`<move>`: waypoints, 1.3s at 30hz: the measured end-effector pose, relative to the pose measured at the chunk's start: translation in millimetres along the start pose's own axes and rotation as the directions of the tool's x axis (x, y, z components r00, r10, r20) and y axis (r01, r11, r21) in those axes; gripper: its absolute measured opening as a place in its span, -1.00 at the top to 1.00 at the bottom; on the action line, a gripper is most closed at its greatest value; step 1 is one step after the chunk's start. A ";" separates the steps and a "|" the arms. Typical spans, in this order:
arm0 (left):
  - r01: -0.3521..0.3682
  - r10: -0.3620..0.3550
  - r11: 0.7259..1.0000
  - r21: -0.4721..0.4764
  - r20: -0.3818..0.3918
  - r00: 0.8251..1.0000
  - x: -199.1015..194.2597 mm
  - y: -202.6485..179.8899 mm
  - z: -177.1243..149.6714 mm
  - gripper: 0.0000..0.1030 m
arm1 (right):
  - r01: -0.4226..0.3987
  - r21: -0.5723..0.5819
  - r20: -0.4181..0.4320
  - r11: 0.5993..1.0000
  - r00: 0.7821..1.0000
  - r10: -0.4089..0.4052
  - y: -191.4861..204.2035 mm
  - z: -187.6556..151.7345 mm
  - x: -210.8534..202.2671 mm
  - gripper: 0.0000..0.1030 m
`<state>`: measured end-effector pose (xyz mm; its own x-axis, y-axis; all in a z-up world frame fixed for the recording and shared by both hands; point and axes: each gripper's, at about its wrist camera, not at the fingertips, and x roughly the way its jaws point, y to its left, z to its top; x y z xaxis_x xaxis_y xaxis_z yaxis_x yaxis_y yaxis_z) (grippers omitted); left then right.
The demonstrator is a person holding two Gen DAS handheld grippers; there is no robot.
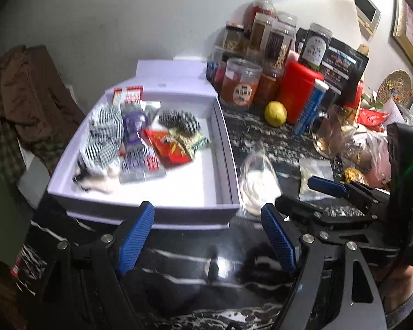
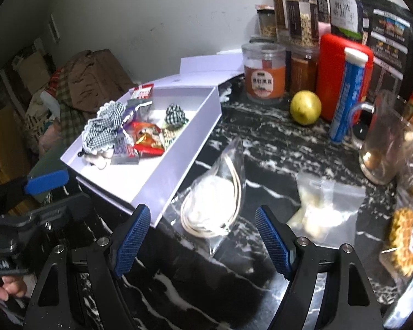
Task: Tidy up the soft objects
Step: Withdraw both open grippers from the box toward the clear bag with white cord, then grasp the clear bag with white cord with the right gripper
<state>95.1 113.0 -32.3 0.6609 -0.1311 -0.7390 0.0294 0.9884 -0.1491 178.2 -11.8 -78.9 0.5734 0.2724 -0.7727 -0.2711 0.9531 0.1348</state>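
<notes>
In the left wrist view, the left gripper (image 1: 208,236) fills the lower middle of the frame with its blue pads spread apart and nothing between them, above the black marble table (image 1: 201,275). Just beyond the pads, in the centre left, sits the white box (image 1: 223,165), lid back. Inside it lie checked fabric scrunchies (image 1: 104,137), a purple packet (image 1: 135,126), a red snack packet (image 1: 166,148) and a second checked bundle (image 1: 180,121), crowded toward the far left of the box. Touching the box's right wall, a clear bag with white cord (image 1: 257,184) rests on the table.

In the right wrist view, the right gripper (image 2: 203,239) stands at the bottom centre, likewise wide apart and empty. The clear bag with white cord (image 2: 214,198) lies right beyond and between its pads. A second clear bag (image 2: 325,206) lies to the right, near a round cracker packet (image 2: 406,239) at the right edge. Jars (image 2: 264,71), a red canister (image 2: 341,74), a yellow-green fruit (image 2: 305,107) and a blue tube (image 2: 347,96) crowd the upper right.
</notes>
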 end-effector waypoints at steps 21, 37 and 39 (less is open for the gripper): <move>-0.033 0.032 0.999 -0.044 -0.028 0.999 10.4 14.4 -10.9 -0.55 | 0.008 -0.024 -0.079 1.000 0.997 -0.009 1.3 -0.4 55.7 0.32; 0.030 -0.030 1.000 0.002 0.012 0.999 6.3 -14.5 2.4 -0.55 | -0.016 0.074 0.027 0.997 1.000 0.014 -25.0 -10.5 -20.9 0.62; 0.053 -0.054 0.998 0.021 0.012 0.998 9.9 -25.3 6.0 -0.55 | 0.003 0.094 0.040 0.996 0.999 -0.006 -32.4 -15.1 -33.8 0.62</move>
<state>105.4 87.1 -31.9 0.6672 -0.1829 -0.7221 0.0805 0.9814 -0.1742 155.9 -54.0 -66.6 0.6057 0.2714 -0.7480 -0.1955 0.9620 0.1907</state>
